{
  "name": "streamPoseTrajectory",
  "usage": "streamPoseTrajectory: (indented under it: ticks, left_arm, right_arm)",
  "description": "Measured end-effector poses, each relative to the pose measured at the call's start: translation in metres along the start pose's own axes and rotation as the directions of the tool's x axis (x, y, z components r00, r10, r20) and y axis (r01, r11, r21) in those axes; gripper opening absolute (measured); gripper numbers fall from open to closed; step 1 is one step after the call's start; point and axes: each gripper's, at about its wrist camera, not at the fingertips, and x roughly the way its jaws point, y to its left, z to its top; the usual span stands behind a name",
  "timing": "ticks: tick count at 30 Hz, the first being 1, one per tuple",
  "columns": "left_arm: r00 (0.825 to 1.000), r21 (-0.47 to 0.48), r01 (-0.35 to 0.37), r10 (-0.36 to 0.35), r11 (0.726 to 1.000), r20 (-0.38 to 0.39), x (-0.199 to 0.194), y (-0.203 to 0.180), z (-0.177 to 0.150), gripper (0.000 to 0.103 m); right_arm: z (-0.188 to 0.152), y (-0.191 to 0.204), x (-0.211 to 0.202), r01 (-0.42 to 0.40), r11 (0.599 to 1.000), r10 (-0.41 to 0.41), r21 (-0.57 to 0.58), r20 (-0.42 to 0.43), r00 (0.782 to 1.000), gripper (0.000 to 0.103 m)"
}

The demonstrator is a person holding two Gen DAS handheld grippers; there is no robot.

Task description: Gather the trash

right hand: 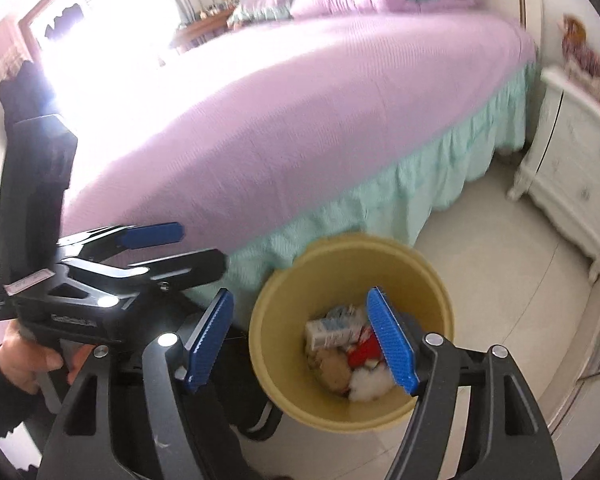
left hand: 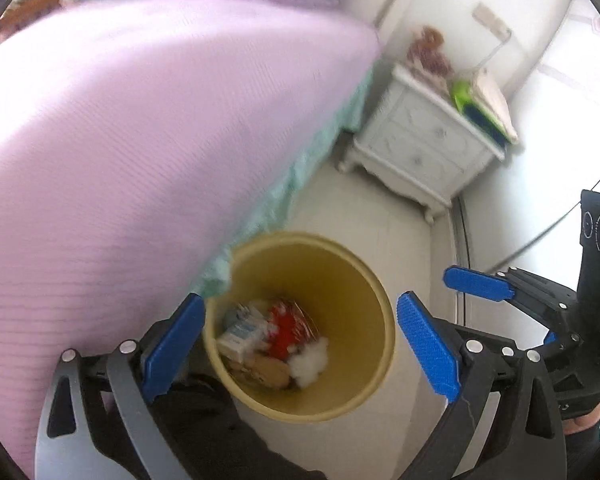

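Observation:
A yellow waste bin [left hand: 340, 264] stands on the pale floor beside the bed; it also shows in the right wrist view [right hand: 280, 320]. Inside lie a white and blue carton [left hand: 240, 334], a red wrapper [left hand: 284, 328], a white wad [left hand: 310, 360] and a brown piece [left hand: 270, 372]. My left gripper [left hand: 302, 346] hangs above the bin, open, with nothing between its blue fingers. My right gripper [right hand: 300, 344] is also above the bin, open and empty. Each gripper shows in the other's view, the right one [left hand: 512, 312] and the left one [right hand: 180, 250].
A bed with a purple cover [right hand: 300, 120] and a teal skirt [right hand: 360, 208] runs close along the bin's left. A white nightstand [left hand: 424, 144] with a doll and green items stands at the back right. A hand [right hand: 24, 360] holds the left gripper.

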Motion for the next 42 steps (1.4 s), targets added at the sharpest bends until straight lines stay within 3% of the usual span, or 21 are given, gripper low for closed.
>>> streamPoseTrajectory:
  ticks: [2,6,9,15,18,20,21,24,30,32,35,36,38,39,40,41,42]
  left_arm:
    - [0.999,-0.008,-0.003,0.004,1.000,0.041,-0.018,0.004,0.003,0.097]
    - [0.984,-0.028,-0.095,0.099,0.995,0.148,-0.061,0.018,0.009,0.098]
    - [0.944,-0.083,-0.222,0.236,0.971,0.233,-0.098,0.039,0.009,0.099]
    - [0.860,-0.231,-0.352,0.411,0.907,0.302,-0.163,0.084,-0.008,0.099]
    - [0.797,-0.312,-0.436,0.523,0.844,0.300,-0.195,0.109,-0.027,0.099]
    - [0.744,-0.378,-0.488,0.602,0.786,0.291,-0.221,0.127,-0.044,0.099]
    - [0.729,-0.395,-0.499,0.620,0.771,0.290,-0.228,0.132,-0.048,0.099]
    - [0.655,-0.478,-0.540,0.703,0.693,0.278,-0.264,0.154,-0.071,0.099]
    - [0.537,-0.575,-0.588,0.806,0.569,0.249,-0.306,0.173,-0.101,0.099]
    - [0.524,-0.608,-0.571,0.815,0.551,0.247,-0.321,0.180,-0.112,0.099]
    - [0.529,-0.639,-0.542,0.812,0.546,0.245,-0.335,0.183,-0.121,0.099]
    - [0.516,-0.646,-0.544,0.821,0.535,0.244,-0.340,0.183,-0.123,0.099]
    - [0.471,-0.651,-0.575,0.851,0.495,0.231,-0.349,0.184,-0.129,0.099]
    - [0.438,-0.653,-0.603,0.874,0.459,0.210,-0.353,0.182,-0.130,0.099]
    - [0.388,-0.656,-0.638,0.905,0.402,0.178,-0.356,0.183,-0.131,0.099]
    - [0.352,-0.655,-0.662,0.923,0.364,0.157,-0.360,0.184,-0.132,0.099]
    - [0.335,-0.657,-0.670,0.931,0.345,0.148,-0.364,0.186,-0.133,0.099]
  right_arm:
    - [0.007,0.014,-0.011,0.043,0.998,-0.041,-0.044,0.048,0.998,0.068]
    - [0.019,0.033,-0.030,0.019,0.998,-0.011,-0.063,0.123,0.992,0.069]
    - [0.029,0.055,-0.039,-0.005,0.996,0.020,-0.086,0.179,0.984,0.071]
    - [0.047,0.119,-0.033,-0.085,0.981,0.126,-0.174,0.239,0.963,0.075]
    - [0.052,0.158,-0.026,-0.135,0.964,0.194,-0.230,0.256,0.947,0.086]
    - [0.054,0.186,-0.024,-0.147,0.948,0.227,-0.282,0.277,0.933,0.092]
    - [0.055,0.204,-0.023,-0.156,0.936,0.250,-0.315,0.284,0.926,0.094]
    - [0.058,0.245,-0.017,-0.179,0.904,0.305,-0.388,0.292,0.906,0.094]
    - [0.063,0.303,0.003,-0.264,0.861,0.397,-0.436,0.249,0.884,0.095]
    - [0.063,0.317,0.007,-0.278,0.851,0.412,-0.446,0.237,0.880,0.095]
    - [0.065,0.337,0.015,-0.283,0.839,0.418,-0.465,0.218,0.882,0.095]
    - [0.064,0.339,0.015,-0.285,0.837,0.420,-0.467,0.215,0.882,0.095]
    - [0.066,0.346,0.018,-0.296,0.833,0.429,-0.467,0.209,0.879,0.095]
    - [0.067,0.348,0.018,-0.297,0.833,0.430,-0.467,0.210,0.878,0.095]
    - [0.069,0.350,0.019,-0.302,0.832,0.435,-0.465,0.209,0.876,0.095]
    - [0.070,0.353,0.020,-0.310,0.830,0.441,-0.464,0.206,0.874,0.095]
    - [0.070,0.355,0.021,-0.314,0.829,0.445,-0.463,0.204,0.872,0.095]
